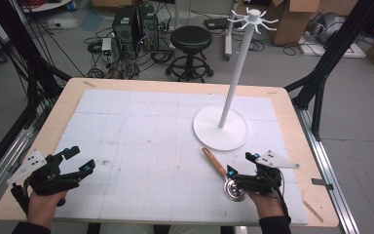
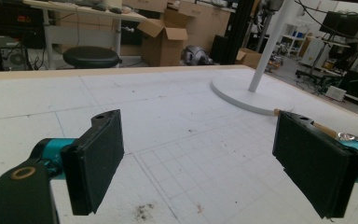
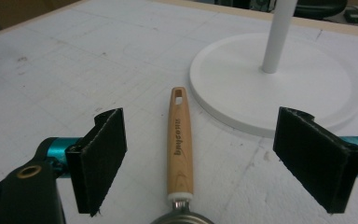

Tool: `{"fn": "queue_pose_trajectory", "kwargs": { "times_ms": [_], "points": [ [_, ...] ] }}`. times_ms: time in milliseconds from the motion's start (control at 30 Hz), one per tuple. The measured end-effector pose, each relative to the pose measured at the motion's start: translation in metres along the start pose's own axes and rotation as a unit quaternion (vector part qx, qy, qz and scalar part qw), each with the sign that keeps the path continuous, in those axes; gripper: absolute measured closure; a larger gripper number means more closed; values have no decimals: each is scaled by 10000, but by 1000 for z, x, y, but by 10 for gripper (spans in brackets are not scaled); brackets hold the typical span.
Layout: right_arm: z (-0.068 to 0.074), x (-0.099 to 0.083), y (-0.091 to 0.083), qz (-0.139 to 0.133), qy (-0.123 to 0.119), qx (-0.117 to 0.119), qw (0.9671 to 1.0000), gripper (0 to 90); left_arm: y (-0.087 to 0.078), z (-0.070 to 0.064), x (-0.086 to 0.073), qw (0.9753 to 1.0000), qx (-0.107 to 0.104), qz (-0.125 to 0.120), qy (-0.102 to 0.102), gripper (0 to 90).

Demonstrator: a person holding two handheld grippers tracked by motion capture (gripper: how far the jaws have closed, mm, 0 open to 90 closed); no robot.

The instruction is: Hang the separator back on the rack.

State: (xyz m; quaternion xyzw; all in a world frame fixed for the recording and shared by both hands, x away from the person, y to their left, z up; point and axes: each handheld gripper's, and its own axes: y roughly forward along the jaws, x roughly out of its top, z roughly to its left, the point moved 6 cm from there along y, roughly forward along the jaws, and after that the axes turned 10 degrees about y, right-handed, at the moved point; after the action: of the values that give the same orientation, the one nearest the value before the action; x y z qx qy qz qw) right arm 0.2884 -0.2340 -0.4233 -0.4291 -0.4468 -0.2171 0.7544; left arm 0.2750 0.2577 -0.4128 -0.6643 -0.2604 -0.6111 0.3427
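Black grippers (image 1: 80, 161), teal joints, matte fingers (image 3: 100, 156), grey plates, dark sleeves.

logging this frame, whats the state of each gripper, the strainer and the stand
left gripper: open, holds nothing, over the table's left side
right gripper: open, jaws either side of the strainer's handle, not closed on it
strainer: lying flat on the table, wooden handle toward the stand, metal end nearest the gripper
stand: upright, base flat on the table, hooks bare
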Motion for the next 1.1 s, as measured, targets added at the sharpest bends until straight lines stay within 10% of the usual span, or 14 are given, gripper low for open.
{"fn": "queue_pose_trajectory", "kwargs": {
  "times_ms": [367,1100],
  "points": [
    [12,4,61,753,-300,-105,9967,221,0,1,-1,10000,-18,7,-35,170],
    [8,-18,98,1715,-540,-224,9835,486,1,1,-1,10000,-42,22,-45,170]
  ]
}}
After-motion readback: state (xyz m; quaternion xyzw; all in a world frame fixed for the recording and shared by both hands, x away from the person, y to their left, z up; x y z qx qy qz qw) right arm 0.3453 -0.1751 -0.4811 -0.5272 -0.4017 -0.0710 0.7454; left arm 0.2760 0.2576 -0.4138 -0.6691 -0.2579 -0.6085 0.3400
